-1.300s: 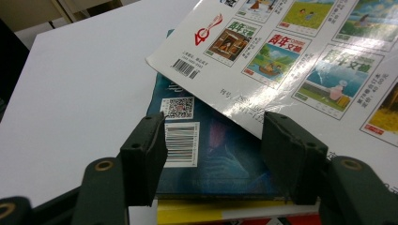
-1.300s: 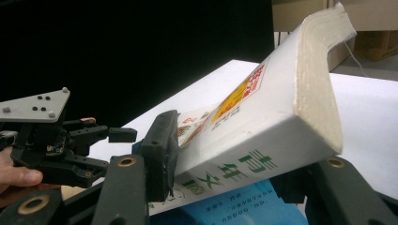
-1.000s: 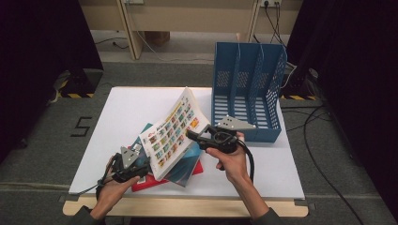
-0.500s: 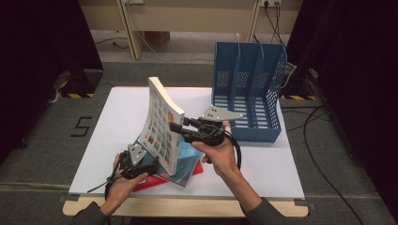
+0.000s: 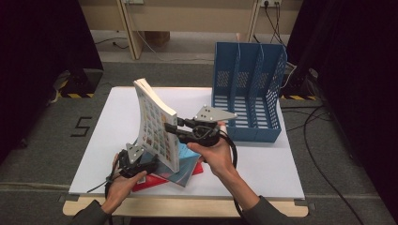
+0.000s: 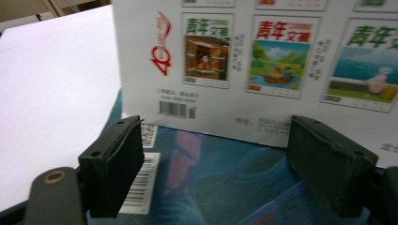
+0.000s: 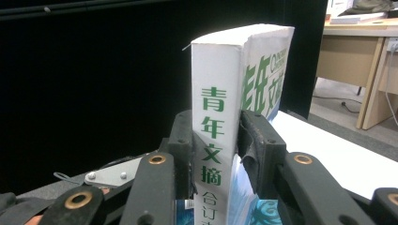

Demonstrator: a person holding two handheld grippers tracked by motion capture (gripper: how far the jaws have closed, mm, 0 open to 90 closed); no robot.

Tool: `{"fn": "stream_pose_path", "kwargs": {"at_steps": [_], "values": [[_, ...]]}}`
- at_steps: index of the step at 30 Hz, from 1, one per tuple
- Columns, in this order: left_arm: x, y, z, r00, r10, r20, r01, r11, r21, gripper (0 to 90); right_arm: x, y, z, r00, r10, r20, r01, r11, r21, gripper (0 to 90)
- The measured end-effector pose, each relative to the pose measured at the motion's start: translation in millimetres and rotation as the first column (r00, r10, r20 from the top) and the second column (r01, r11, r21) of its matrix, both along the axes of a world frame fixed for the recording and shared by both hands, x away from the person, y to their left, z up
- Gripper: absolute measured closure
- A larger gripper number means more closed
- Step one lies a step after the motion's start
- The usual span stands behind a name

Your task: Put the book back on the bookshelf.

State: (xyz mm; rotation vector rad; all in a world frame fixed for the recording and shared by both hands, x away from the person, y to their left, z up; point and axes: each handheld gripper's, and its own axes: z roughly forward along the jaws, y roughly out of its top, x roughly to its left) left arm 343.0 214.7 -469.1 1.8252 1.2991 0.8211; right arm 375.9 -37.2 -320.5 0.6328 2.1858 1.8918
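Note:
A thick white magazine-style book (image 5: 155, 122) stands almost upright on its lower edge on a stack of books. My right gripper (image 5: 170, 127) is shut on its spine; the right gripper view shows both pads pressing the spine (image 7: 213, 93), and the jaws have just been closing on it. My left gripper (image 5: 151, 166) lies low at the book's bottom left corner. Its jaws have just been opening and now stand wide apart (image 6: 216, 164), touching nothing. Beyond them are the white book's back cover (image 6: 263, 56) and a blue-covered book (image 6: 211, 187) beneath.
The stack holds the blue book (image 5: 187, 164) over a red one (image 5: 198, 169), near the front edge of the white table (image 5: 112, 117). A blue three-slot file rack (image 5: 246, 93) stands at the back right. A person's hands hold both grippers.
The white book has swung from leaning back towards the right to nearly upright. My right gripper moved left and up with it. My left gripper's jaws have spread apart.

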Motion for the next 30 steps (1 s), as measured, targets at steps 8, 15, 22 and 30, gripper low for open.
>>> {"fn": "stream_pose_path", "kwargs": {"at_steps": [8,15,22,30], "values": [[2.5,27.2,2.9,0.9976,0.069,0.012,-0.068,0.9961,-0.056,18.0,-14.0,3.8,1.5,0.9983,0.030,0.050,-0.029,0.999,-0.031,68.3],[4.9,45.6,3.6,0.9929,0.117,0.021,-0.114,0.9895,-0.089,17.8,-23.9,2.4,1.0,0.9971,0.052,0.057,-0.049,0.998,-0.041,69.3],[5.2,53.7,4.6,0.9899,0.138,0.032,-0.133,0.9833,-0.125,17.5,-29.9,3.3,0.4,0.9951,0.073,0.067,-0.070,0.996,-0.047,69.5],[4.2,54.1,5.6,0.9899,0.137,0.034,-0.132,0.9820,-0.135,17.4,-33.7,7.6,3.7,0.9956,0.073,0.059,-0.069,0.995,-0.065,68.5]]}}
